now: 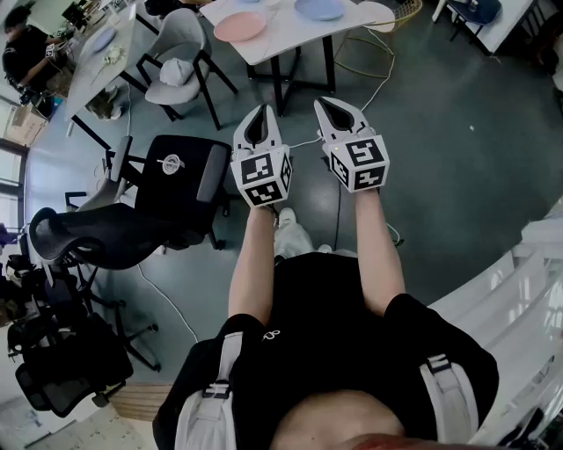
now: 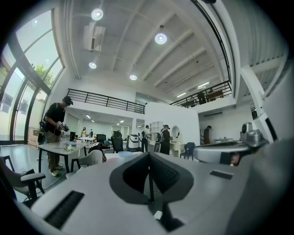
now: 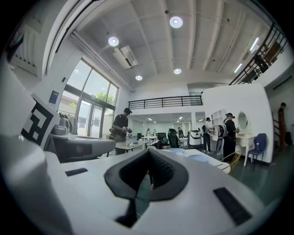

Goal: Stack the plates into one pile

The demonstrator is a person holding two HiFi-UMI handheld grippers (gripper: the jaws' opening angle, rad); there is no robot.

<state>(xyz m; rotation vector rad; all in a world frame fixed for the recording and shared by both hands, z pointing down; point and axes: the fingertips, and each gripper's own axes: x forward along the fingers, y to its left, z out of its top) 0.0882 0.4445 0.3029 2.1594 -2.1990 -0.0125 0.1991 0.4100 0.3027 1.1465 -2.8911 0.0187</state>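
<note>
Left gripper (image 1: 261,111), right gripper (image 1: 324,104), floor (image 1: 440,176), table edge (image 1: 299,46)

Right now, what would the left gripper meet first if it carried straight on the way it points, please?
Probably the white table, near its pink plate; the left gripper, shut and empty, aims there with nothing between, though depth is unclear.

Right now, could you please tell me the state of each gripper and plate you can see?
left gripper: shut, empty.
right gripper: shut, empty.
pink plate: flat on the white table, unstacked.
blue plate: flat on the table, apart from the pink plate.
</note>
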